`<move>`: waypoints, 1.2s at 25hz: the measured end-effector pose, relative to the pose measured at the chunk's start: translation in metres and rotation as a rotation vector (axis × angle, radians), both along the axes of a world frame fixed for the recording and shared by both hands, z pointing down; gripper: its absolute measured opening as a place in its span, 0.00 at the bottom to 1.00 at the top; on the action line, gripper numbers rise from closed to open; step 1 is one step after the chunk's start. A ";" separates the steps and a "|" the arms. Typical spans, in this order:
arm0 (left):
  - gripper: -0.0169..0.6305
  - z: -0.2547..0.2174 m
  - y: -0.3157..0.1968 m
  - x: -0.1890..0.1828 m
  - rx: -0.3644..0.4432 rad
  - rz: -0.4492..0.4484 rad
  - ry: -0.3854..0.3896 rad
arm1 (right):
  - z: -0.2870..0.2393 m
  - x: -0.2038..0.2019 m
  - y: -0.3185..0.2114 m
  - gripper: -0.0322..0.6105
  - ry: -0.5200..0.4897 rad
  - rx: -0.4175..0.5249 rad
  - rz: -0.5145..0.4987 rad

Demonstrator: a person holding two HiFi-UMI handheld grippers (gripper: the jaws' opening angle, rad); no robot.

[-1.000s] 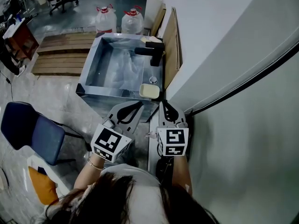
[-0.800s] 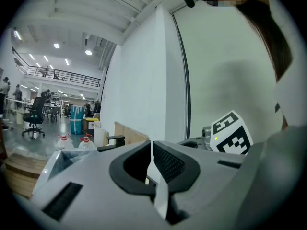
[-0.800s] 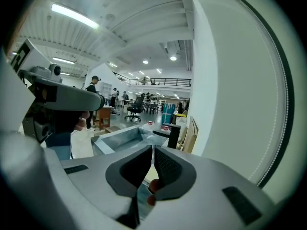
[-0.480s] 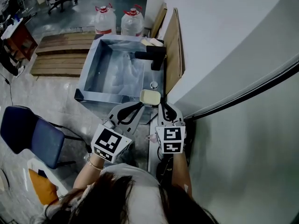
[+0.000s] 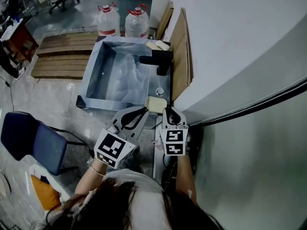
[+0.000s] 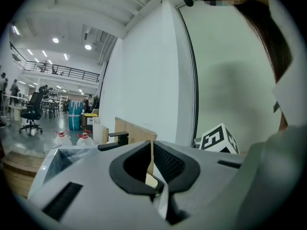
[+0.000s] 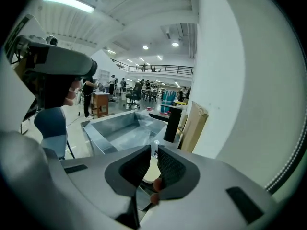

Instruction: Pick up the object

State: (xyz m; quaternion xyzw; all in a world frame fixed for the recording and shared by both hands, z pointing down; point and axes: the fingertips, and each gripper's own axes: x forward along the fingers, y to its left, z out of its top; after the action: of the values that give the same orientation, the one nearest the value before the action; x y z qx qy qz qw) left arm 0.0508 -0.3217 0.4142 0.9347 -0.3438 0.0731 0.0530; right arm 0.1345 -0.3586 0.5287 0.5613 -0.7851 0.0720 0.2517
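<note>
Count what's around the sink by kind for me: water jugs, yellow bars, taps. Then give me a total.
Water jugs: 2
Yellow bars: 2, one in the right gripper, one behind the tap
Tap: 1
Total: 5

Sink basin (image 5: 103, 78) open, roomy; black faucet (image 5: 160, 60) and board (image 5: 182, 56) crowd right rim.

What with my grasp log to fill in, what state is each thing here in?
Pale yellow rectangular bar: clamped between jaws.
Right hand-held gripper: shut on that bar.
Left hand-held gripper: shut, holding nothing.
Black faucet: no water seen running.
Clear plastic jugs: upright, red caps on.
</note>
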 end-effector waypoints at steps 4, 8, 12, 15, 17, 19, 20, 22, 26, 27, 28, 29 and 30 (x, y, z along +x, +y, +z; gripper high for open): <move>0.04 0.004 -0.007 0.001 -0.009 0.010 -0.005 | 0.015 0.002 -0.009 0.14 0.001 -0.034 0.011; 0.04 0.009 -0.015 0.002 -0.018 0.017 -0.009 | 0.031 0.004 -0.017 0.15 0.015 -0.073 0.025; 0.04 0.014 -0.022 0.002 -0.026 0.021 -0.017 | 0.044 0.007 -0.024 0.16 0.020 -0.113 0.056; 0.04 0.015 -0.026 0.002 -0.034 0.022 -0.020 | 0.052 0.010 -0.030 0.17 0.007 -0.132 0.086; 0.04 0.017 -0.029 0.002 -0.038 0.023 -0.021 | 0.058 0.013 -0.033 0.17 0.002 -0.148 0.102; 0.04 0.020 -0.032 0.002 -0.042 0.024 -0.024 | 0.065 0.015 -0.036 0.17 0.000 -0.161 0.115; 0.04 0.021 -0.033 0.001 -0.045 0.024 -0.026 | 0.068 0.016 -0.037 0.17 -0.003 -0.167 0.123; 0.04 0.024 -0.034 0.001 -0.050 0.024 -0.031 | 0.072 0.018 -0.040 0.18 -0.008 -0.179 0.138; 0.04 0.028 -0.037 -0.002 -0.058 0.026 -0.037 | 0.081 0.021 -0.044 0.18 -0.023 -0.207 0.165; 0.04 0.028 -0.037 -0.002 -0.060 0.027 -0.038 | 0.084 0.022 -0.044 0.18 -0.027 -0.215 0.170; 0.04 0.029 -0.038 -0.003 -0.062 0.027 -0.038 | 0.086 0.022 -0.045 0.18 -0.031 -0.222 0.175; 0.04 0.029 -0.038 -0.003 -0.064 0.027 -0.039 | 0.089 0.022 -0.046 0.18 -0.033 -0.230 0.180; 0.04 0.030 -0.039 -0.004 -0.066 0.026 -0.040 | 0.091 0.023 -0.046 0.18 -0.036 -0.237 0.186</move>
State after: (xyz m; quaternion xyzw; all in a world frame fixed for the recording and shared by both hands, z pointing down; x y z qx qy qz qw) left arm 0.0470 -0.3607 0.4440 0.9353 -0.3298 0.1040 0.0757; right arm 0.1571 -0.4049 0.6199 0.5964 -0.7202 0.1973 0.2946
